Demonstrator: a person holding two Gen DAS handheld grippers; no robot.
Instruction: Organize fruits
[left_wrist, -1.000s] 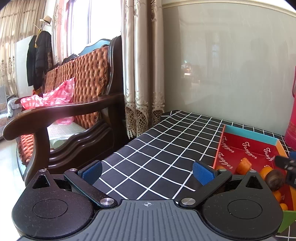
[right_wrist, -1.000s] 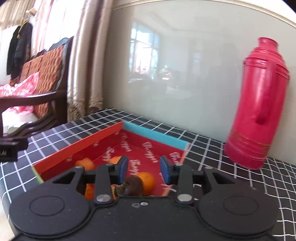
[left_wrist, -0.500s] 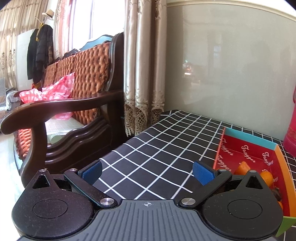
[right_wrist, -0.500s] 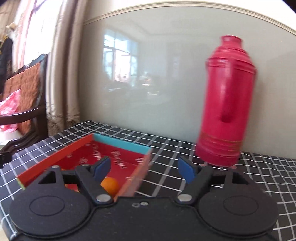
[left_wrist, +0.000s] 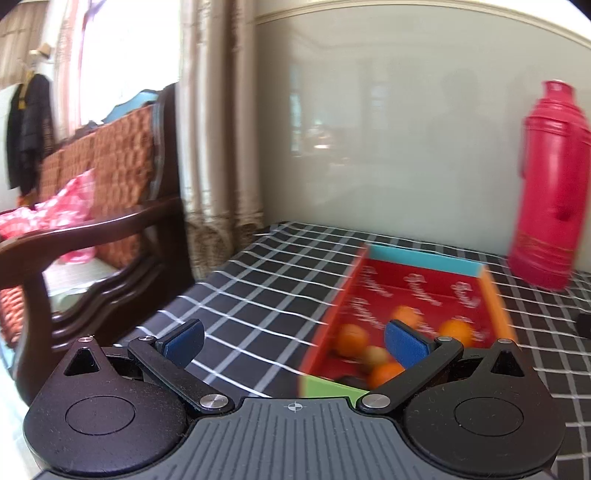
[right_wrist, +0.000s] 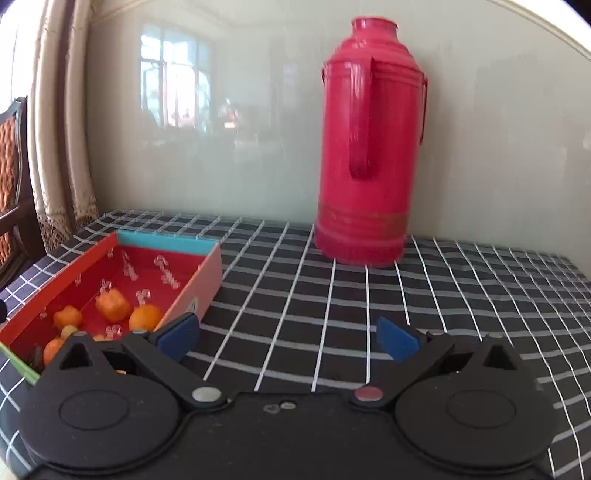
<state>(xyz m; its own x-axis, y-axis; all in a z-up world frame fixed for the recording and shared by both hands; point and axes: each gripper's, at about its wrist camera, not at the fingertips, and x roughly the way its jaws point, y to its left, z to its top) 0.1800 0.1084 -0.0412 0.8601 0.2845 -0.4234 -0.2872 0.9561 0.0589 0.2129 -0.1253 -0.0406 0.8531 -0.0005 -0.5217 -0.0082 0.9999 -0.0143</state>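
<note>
checkered tablecloth; motion blur smears boxed fruits.

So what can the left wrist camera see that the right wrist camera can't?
Only the left wrist view shows the wooden sofa, the pink checked cloth on it, and the dark coat hanging by the window.

Only the right wrist view shows the checked table stretching bare to the right of the flask, and the window's reflection on the wall.

Both show the red flask, the red box, the orange fruits in it, the black checked tablecloth and the curtain. Each view shows its own gripper, jaws open and empty.
</note>
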